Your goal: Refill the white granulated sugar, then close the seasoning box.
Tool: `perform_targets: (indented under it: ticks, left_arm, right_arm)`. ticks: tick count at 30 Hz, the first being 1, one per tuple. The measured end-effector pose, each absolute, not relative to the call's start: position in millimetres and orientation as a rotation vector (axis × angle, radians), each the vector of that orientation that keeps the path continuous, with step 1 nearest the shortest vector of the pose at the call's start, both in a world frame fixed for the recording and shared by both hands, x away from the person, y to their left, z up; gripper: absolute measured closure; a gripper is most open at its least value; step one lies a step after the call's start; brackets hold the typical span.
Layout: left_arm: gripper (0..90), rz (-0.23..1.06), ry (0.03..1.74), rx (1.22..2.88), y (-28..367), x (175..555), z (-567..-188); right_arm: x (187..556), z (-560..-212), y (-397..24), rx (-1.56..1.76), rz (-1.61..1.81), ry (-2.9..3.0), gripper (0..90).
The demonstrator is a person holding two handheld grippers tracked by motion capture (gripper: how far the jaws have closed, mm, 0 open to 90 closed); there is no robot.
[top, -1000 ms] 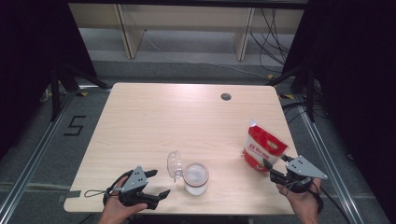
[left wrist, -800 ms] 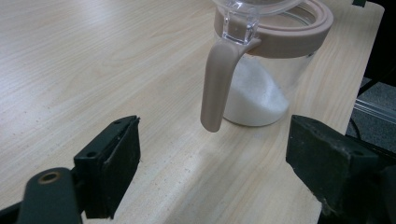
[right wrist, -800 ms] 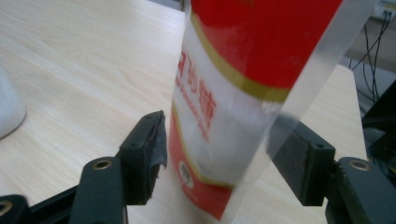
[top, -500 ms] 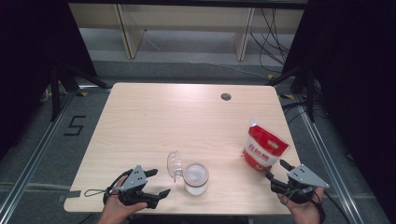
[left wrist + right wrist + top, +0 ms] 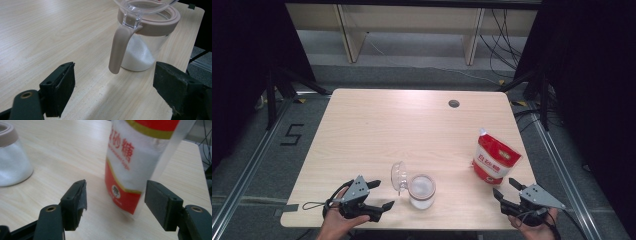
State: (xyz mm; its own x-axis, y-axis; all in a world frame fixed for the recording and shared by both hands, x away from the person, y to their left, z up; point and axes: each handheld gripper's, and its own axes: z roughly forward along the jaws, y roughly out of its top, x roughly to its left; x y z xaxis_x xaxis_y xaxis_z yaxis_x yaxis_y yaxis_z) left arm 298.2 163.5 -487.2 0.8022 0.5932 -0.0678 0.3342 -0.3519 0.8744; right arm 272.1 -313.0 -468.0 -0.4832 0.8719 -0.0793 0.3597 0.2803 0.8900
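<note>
Red-and-white soft plastic sugar pouch (image 5: 493,161) at three o'clock — floppy, grip mid-body; both grippers' fingers (image 5: 75,202) spread, empty.

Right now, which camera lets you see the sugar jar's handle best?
The left gripper view: the jar's beige handle hangs close and sharp, over white sugar inside. The high view shows the jar small from above, lid flipped open. The right gripper view catches just the jar's side at the edge.

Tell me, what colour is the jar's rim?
The jar's rim is a dusty pinkish beige, clearest in the left gripper view.
</note>
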Motion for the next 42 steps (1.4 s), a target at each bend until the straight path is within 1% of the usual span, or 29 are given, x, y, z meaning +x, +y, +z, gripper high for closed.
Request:
perform_targets:
  ticks: [1,3,4,12,14,15,28,30,31,32,33,37,40,41,42]
  left_arm:
    - [17.5,0.314,0.728,1.975,164,298,-488]
    - [17.5,0.299,0.729,1.954,163,297,-488]
    - [17.5,0.306,0.732,1.953,163,296,-487]
    - [17.5,0.305,0.716,1.961,164,297,-485]
    - [17.5,0.284,0.742,1.942,163,296,-485]
    - [17.5,0.294,0.744,1.949,163,296,-484]
    - [17.7,0.301,0.741,1.942,163,296,-479]
    - [18.2,0.305,0.742,1.942,162,295,-477]
    - [20.0,0.298,0.728,1.94,161,295,-476]
    - [21.2,0.298,0.728,1.94,161,295,-476]
    - [21.7,0.316,0.694,1.952,161,297,-474]
    - [23.9,0.309,0.704,1.938,161,297,-471]
    - [33.2,0.32,0.707,1.942,161,296,-468]
    - [42.1,0.319,0.702,1.936,161,295,-466]
    - [45.9,0.338,0.686,1.927,161,294,-464]
  right_arm:
    - [271,-468,-312,1.093,1.157,1.978,34.6]
    - [268,-468,-310,1.132,1.164,1.987,34.2]
    - [268,-469,-310,1.095,1.167,2.017,33.8]
    - [256,-471,-306,1.119,1.178,2.042,33.3]
    - [255,-472,-305,1.108,1.183,2.058,33.1]
    - [252,-472,-302,1.159,1.167,2.054,33.1]
    - [255,-476,-291,1.039,1.144,2.108,32.9]
    - [251,-476,-289,1.102,1.132,2.118,32.9]
    - [255,-477,-292,1.031,1.12,2.108,32.9]
    - [255,-477,-292,1.031,1.12,2.108,32.9]
    - [255,-477,-293,1.017,1.107,2.106,32.8]
    - [254,-477,-292,1.01,1.109,2.104,32.9]
    - [255,-478,-291,1.016,1.111,2.117,32.9]
    - [255,-478,-291,1.023,1.102,2.128,32.9]
    - [256,-478,-291,1.002,1.095,2.126,32.9]
